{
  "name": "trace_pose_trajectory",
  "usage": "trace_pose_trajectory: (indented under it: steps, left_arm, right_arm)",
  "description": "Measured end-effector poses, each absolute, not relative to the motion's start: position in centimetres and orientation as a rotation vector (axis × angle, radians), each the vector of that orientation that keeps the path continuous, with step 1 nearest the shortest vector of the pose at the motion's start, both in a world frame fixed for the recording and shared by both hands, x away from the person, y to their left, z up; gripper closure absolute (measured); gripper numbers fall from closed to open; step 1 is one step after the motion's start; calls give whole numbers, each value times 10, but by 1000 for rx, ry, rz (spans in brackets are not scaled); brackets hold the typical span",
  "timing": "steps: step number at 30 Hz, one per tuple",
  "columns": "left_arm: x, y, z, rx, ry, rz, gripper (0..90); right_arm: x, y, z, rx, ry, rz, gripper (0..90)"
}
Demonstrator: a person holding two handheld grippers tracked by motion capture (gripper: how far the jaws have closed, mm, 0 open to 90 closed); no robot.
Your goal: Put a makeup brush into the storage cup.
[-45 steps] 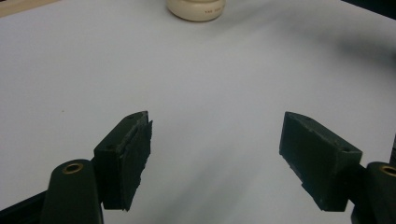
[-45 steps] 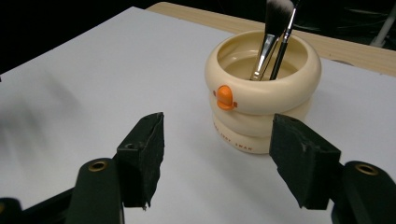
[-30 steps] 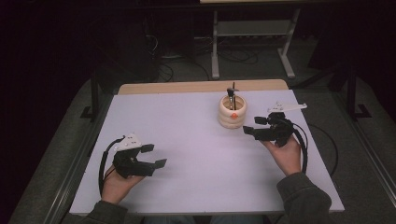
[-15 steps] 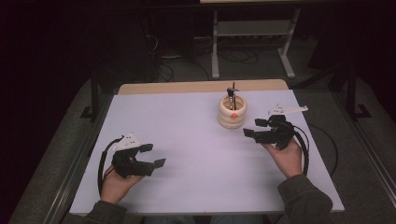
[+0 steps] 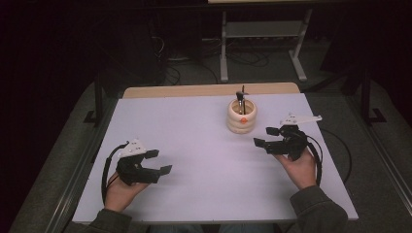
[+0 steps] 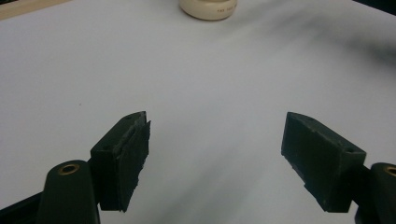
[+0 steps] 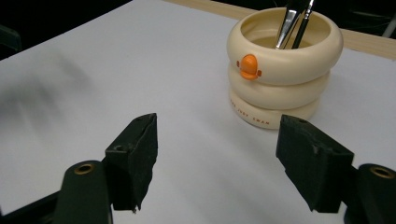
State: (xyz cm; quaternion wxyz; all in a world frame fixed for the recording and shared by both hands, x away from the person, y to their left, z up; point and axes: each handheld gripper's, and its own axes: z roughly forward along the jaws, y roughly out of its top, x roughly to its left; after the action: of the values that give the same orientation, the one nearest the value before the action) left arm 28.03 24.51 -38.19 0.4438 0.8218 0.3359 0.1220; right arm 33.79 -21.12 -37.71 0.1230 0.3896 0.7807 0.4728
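Right gripper jaws spread wide, empty. Cream holder up-left of jaws, near, apart; stands toward counter far edge, brushes upright inside. Left gripper jaws likewise spread, empty, well apart. Right hand nearer.

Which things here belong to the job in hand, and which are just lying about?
In the job:
- cream ringed holder
- dark-handled tools standing in it
- right gripper, open, nearest the holder
- left gripper, open, low on the table

Lying about:
- metal stand behind the table
- floor cables
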Motion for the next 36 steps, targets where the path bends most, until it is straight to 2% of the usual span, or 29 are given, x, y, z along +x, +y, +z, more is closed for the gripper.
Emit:
trace_pose_trajectory:
  steps: [36]
  left_arm:
    - [277, 247, -384, 2046, 820, 319, 227]
  right_arm:
    - [311, -229, -391, 1164, 2253, 1394, 261]
